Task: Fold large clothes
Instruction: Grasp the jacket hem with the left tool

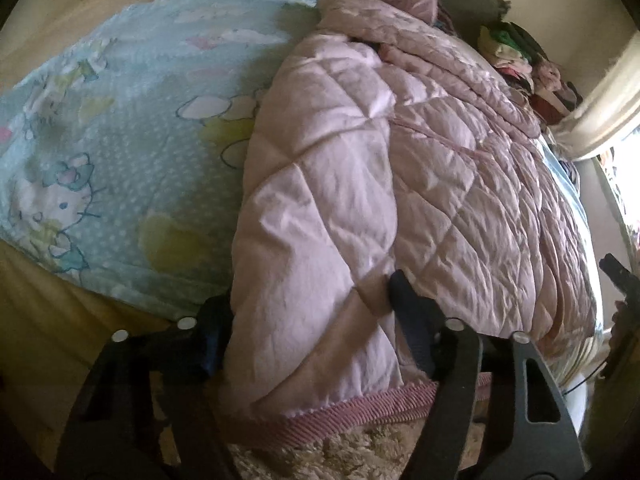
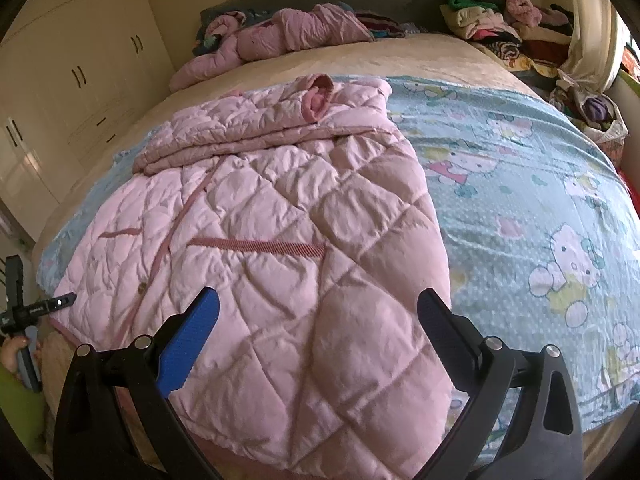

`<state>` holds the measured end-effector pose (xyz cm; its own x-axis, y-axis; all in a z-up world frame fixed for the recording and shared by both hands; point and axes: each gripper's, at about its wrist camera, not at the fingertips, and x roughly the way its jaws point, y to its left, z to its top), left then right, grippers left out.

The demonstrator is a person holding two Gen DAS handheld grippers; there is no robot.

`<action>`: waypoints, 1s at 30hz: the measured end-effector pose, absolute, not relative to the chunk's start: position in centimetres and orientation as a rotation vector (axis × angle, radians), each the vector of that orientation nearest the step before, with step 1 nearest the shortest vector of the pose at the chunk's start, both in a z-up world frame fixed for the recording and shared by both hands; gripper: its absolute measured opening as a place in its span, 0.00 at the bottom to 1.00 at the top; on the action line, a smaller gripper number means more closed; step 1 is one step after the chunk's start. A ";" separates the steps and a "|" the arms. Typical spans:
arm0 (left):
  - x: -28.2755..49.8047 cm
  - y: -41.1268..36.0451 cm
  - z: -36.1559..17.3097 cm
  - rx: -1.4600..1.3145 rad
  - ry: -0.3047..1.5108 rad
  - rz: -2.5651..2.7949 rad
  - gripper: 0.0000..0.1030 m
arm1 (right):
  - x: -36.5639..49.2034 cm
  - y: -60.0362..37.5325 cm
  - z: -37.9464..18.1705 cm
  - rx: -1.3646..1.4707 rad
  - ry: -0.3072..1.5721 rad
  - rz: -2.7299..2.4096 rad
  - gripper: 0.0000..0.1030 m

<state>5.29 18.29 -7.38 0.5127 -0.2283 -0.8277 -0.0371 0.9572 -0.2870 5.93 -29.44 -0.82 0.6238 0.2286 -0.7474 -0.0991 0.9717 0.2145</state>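
Note:
A large pink quilted jacket (image 2: 256, 240) lies spread on a bed, with its hood and sleeve folded at the far end. In the left wrist view the jacket (image 1: 360, 184) fills the middle, its ribbed hem (image 1: 360, 404) at the bed's near edge. My left gripper (image 1: 308, 300) is wide open with a thick fold of the jacket's hem between its jaws, not pinched. My right gripper (image 2: 320, 304) is open and hovers just above the jacket's near right side, holding nothing.
A light blue cartoon-print sheet (image 2: 540, 184) covers the bed. A second pink garment (image 2: 288, 32) lies by the headboard. A pile of clothes (image 2: 500, 28) sits at the far right corner. Wardrobes (image 2: 72, 80) stand at left. A shaggy rug (image 1: 340, 452) lies below the bed edge.

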 end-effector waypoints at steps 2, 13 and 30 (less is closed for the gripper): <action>4.9 17.6 -7.1 -0.246 1.010 -0.118 0.46 | 5.5 -29.9 -1.2 0.162 0.890 0.188 0.96; 4.8 16.1 -5.1 -0.205 0.919 -0.116 0.21 | 2.8 -32.6 -3.6 0.169 1.006 0.206 0.96; 4.7 17.0 -4.3 -0.233 0.898 -0.102 0.22 | 1.0 -33.2 -6.8 0.309 1.127 0.329 0.66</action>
<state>4.69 16.96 -4.31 0.6202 -0.1854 -0.7623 -0.0095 0.9698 -0.2436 0.98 -33.16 -6.82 0.3917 0.4077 -0.8248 -0.0999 0.9100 0.4024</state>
